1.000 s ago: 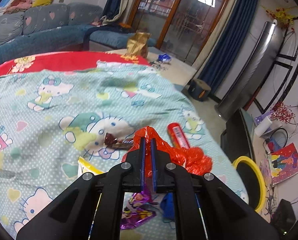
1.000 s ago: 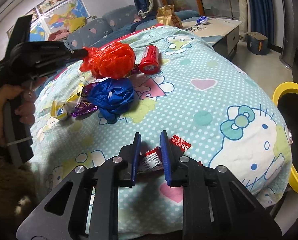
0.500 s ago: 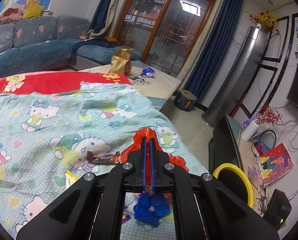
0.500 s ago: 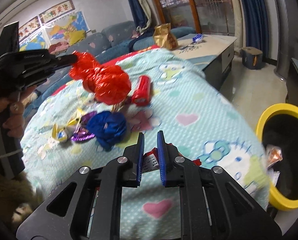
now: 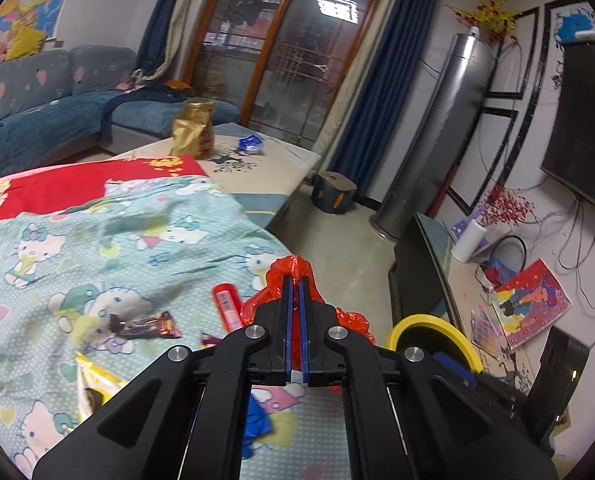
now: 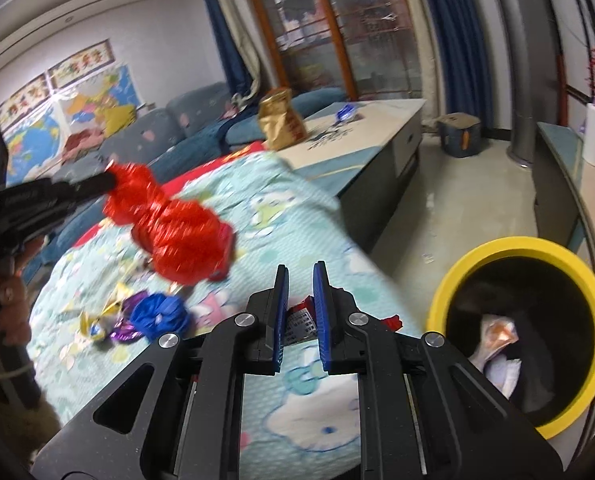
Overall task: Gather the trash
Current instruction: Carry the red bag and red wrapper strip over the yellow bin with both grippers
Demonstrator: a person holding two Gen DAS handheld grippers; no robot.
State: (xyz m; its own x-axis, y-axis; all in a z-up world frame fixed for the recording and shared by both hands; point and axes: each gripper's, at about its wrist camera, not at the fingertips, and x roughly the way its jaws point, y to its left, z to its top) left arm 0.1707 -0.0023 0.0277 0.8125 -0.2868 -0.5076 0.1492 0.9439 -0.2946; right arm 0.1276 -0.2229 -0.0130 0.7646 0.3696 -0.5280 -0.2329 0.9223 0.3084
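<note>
My left gripper (image 5: 296, 280) is shut on a crumpled red plastic bag (image 5: 287, 270) and holds it in the air above the Hello Kitty blanket (image 5: 97, 248); the bag hangs from it in the right wrist view (image 6: 177, 232). My right gripper (image 6: 300, 276) is shut on a red-and-white wrapper (image 6: 303, 320), lifted off the blanket. A yellow-rimmed black trash bin (image 6: 525, 324) stands on the floor to the right, with trash inside; its rim shows in the left wrist view (image 5: 429, 326).
On the blanket lie a red tube (image 5: 227, 306), a brown candy wrapper (image 5: 147, 326), a yellow wrapper (image 5: 91, 384), a blue crumpled bag (image 6: 161, 316) and a purple wrapper (image 6: 123, 332). A low table (image 6: 377, 132) with a gold bag (image 6: 279, 120) stands behind.
Both grippers have risen and swung right toward the bin. The red bag was lifted off the blanket. My right gripper closed on the wrapper and raised it.
</note>
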